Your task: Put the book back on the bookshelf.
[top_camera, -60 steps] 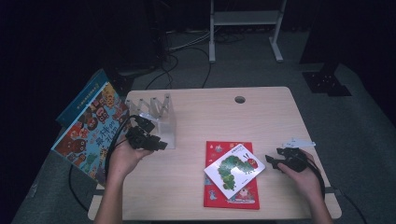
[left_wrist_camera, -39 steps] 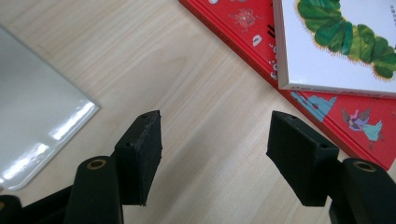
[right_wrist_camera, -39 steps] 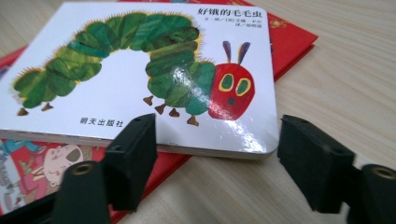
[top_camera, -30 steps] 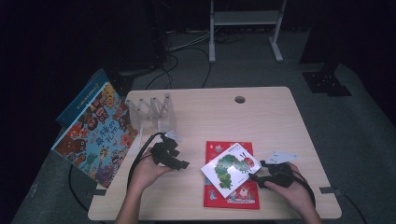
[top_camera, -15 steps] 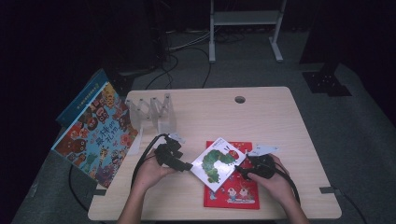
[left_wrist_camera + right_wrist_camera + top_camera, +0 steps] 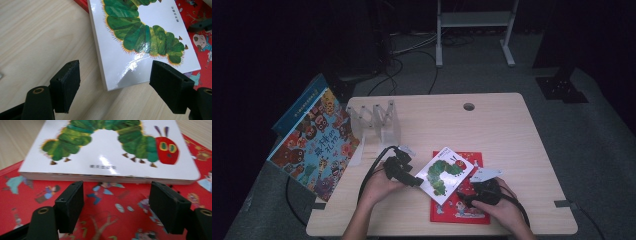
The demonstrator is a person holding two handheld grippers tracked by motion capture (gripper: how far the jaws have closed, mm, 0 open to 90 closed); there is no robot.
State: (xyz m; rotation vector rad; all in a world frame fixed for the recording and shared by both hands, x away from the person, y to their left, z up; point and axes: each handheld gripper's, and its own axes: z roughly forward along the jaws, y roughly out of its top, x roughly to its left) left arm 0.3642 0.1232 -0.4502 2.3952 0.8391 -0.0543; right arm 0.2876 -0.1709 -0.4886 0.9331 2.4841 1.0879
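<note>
1. The white caterpillar board book point(image 6: 445, 174) lies face up near the table's point(image 6: 502, 125) front edge, partly on top of the red picture book point(image 6: 464, 205), with its left part out over bare wood.
2. Its long axis runs diagonally in the high view, from lower left to upper right. The caterpillar's red head sits toward the upper-right end, tail toward the lower left.
3. Left gripper point(image 6: 417, 181): jaws spread wide and have just been opening further. In the left gripper view they straddle the book's near corner point(image 6: 110, 86) w/o touching it; the pads point(image 6: 66, 86) are clear of the cover.
4. Right gripper point(image 6: 463, 196): jaws apart and just widened a little, w/ nothing pinched. In the right gripper view the pads point(image 6: 71, 205) sit over the red book, just short of the caterpillar book's long edge point(image 6: 107, 178). Contact w/ the red cover can't be told.
5. Hard to see: the right gripper view is motion-blurred, so the small print on the white cover is unreadable. In the high view the right hand point(image 6: 504, 212) covers the red book's lower-right corner, and both forearms are cut off at the bottom edge.
6. Off-task: a clear accordion rack point(image 6: 374, 120) stands at the table's left rear, and a big cartoon-cover book point(image 6: 314, 145) leans beside the left edge.
</note>
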